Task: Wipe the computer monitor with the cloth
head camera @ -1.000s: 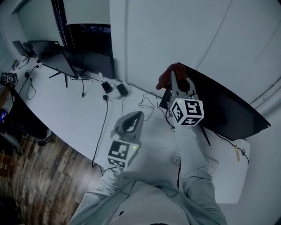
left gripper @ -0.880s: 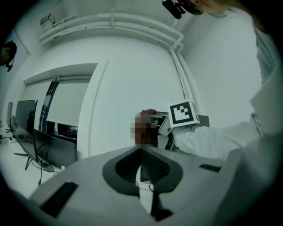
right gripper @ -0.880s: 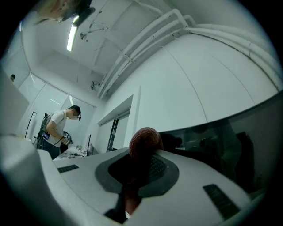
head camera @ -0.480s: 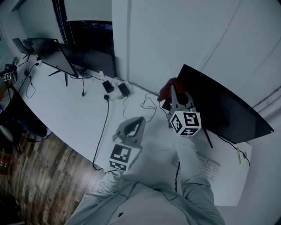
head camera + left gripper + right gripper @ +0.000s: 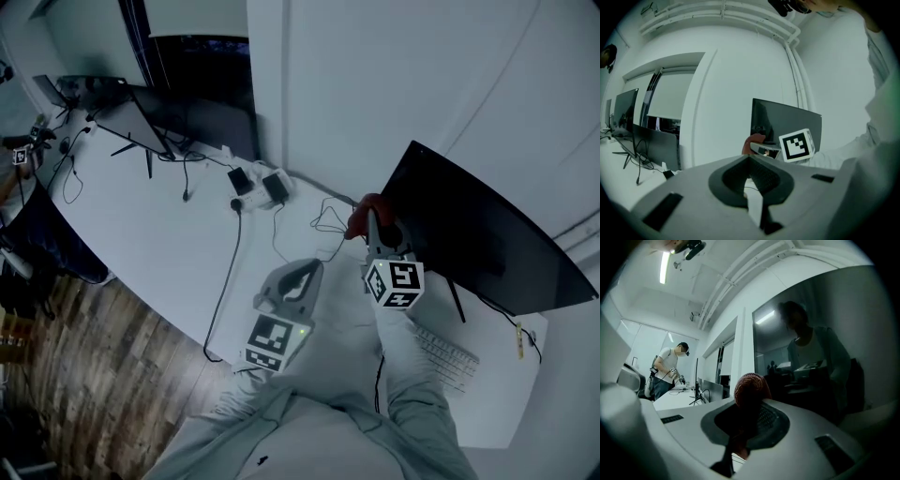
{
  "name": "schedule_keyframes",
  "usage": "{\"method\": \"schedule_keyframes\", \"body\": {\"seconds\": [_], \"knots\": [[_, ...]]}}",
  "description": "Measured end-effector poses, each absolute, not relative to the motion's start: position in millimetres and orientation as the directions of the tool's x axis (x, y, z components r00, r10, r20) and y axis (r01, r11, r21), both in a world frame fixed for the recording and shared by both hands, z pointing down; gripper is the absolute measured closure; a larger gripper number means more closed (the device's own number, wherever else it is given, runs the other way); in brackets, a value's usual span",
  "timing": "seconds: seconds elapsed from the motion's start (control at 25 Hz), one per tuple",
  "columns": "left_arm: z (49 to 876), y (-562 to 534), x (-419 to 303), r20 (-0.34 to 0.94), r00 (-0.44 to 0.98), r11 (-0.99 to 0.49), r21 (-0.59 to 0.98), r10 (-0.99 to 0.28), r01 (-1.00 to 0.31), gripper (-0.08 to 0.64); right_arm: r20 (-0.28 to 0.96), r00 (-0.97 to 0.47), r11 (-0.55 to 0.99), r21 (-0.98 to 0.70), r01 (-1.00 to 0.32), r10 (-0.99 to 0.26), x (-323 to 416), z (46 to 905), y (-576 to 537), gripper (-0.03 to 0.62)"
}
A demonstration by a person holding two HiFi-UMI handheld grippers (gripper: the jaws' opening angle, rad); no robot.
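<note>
On the surface (image 5: 150, 225) the monitor (image 5: 478, 234) stands at the right, the keyboard (image 5: 448, 352) before it, the cloth (image 5: 364, 214) at its left edge.

No legible text, brand, number or sign anywhere.

Marker cube (image 5: 394, 283) of right gripper (image 5: 371, 217): black-and-white square code only, no letters or digits.

Marker cube (image 5: 272, 339) of left gripper (image 5: 307, 268): same kind of code, nothing to read. Right cube's code also seen in left gripper view.

Keyboard (image 5: 450, 352): key legends too small to make out.

Small yellowish strip (image 5: 518, 339) at desk's far right: any print too small to tell.
</note>
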State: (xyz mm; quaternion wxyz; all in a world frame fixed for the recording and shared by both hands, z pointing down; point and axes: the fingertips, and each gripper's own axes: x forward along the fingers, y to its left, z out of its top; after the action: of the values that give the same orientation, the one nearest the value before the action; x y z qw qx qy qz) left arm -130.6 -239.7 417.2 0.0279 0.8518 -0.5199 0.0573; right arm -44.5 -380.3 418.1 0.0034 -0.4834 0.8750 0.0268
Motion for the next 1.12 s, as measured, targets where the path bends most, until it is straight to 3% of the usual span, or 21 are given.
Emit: {"method": "schedule_keyframes", "body": {"seconds": [0.44, 1.12], "knots": [[442, -251, -121, 0.178, 0.448, -0.454, 0.008, -0.876, -0.891, 0.54, 0.125, -0.514, 0.52, 0.019, -0.854, -0.849, -39, 508, -384, 0.555], [458, -263, -102, 0.214, 0.479, -0.485, 0.027, -0.851, -0.874, 0.54, 0.217, -0.494, 0.506, -0.001, -0.863, -0.842, -16, 551, -385, 0.555]]}}
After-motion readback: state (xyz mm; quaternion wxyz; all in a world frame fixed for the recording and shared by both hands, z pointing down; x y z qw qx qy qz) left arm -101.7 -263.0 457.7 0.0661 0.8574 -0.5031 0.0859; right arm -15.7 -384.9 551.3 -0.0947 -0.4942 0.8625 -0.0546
